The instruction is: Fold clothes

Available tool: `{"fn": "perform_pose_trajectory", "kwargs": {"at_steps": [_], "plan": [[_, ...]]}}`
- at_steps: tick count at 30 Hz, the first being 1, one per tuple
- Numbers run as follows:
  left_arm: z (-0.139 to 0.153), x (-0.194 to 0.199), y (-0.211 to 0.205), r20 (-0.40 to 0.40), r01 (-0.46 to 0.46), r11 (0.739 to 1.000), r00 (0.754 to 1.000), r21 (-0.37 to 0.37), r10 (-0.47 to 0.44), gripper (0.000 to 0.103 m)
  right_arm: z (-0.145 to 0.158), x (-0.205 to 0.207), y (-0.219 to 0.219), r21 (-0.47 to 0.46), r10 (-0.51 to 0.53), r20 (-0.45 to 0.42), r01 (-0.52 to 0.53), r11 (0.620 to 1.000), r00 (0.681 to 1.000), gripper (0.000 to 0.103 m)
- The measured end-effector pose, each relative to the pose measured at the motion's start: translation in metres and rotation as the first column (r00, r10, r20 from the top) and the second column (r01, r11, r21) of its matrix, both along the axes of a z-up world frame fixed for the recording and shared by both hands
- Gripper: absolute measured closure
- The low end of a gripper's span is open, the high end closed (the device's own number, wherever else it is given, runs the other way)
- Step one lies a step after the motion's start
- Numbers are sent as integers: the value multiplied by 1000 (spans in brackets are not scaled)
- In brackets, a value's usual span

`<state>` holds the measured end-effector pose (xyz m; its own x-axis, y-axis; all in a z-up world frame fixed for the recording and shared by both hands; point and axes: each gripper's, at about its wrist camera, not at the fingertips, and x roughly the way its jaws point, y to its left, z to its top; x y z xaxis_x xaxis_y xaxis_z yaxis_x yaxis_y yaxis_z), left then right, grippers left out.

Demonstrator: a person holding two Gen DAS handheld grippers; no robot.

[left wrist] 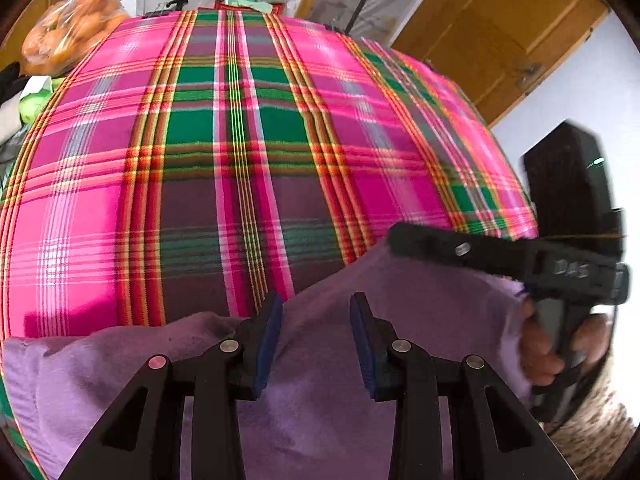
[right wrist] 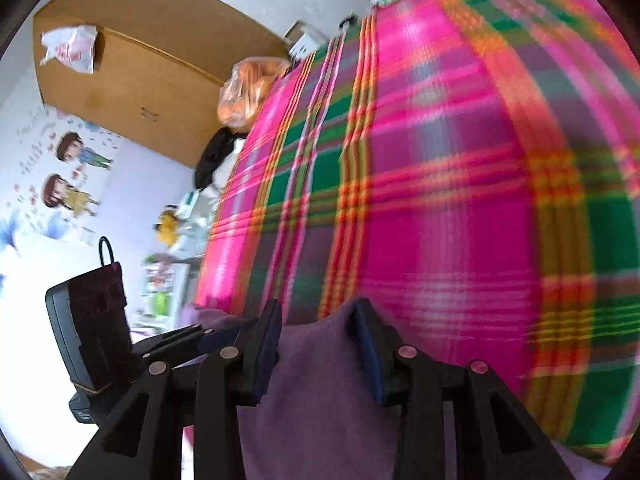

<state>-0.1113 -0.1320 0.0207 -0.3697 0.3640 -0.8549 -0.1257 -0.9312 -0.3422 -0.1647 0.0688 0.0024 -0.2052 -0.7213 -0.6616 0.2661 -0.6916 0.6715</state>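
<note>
Left wrist view: "DAS" reads on right tongs [left wrist: 404, 240] above purple garment [left wrist: 320, 360].

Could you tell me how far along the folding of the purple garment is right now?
Early. Done: the purple garment lies on the plaid sheet. In hand: left gripper and right gripper sit open over its near edge, gripping nothing. Left: every fold; none shows yet.

Bright daylight, strong fisheye bending, dark corners, motion blur in right view
</note>
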Motion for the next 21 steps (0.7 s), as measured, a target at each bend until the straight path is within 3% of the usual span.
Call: {"fn": "perform_pose_trajectory", "kwargs": {"at_steps": [4, 11, 14, 18, 21], "plan": [[-1, -2, 3, 3, -4, 1000, 1000, -7, 4, 67, 21, 8, 26, 25, -30, -69, 32, 999, 997, 64], [2, -4, 11, 8, 11, 999, 1000, -39, -11, 66, 60, 57, 81, 194, -10, -210, 51, 980, 978, 64], [6, -6, 16, 3, 17, 999, 1000, -31, -17, 66, 84, 85, 116, 204, -16, -255, 69, 977, 967, 64], [12, -7, 24, -12, 25, 1000, 1000, -11, -25, 66, 122, 113, 153, 284, -37, -373, 152, 947, 927, 64], [10, -9, 33, -8, 26, 1000, 1000, 14, -26, 66, 109, 114, 146, 441, 11, -396, 180, 880, 918, 64]]}}
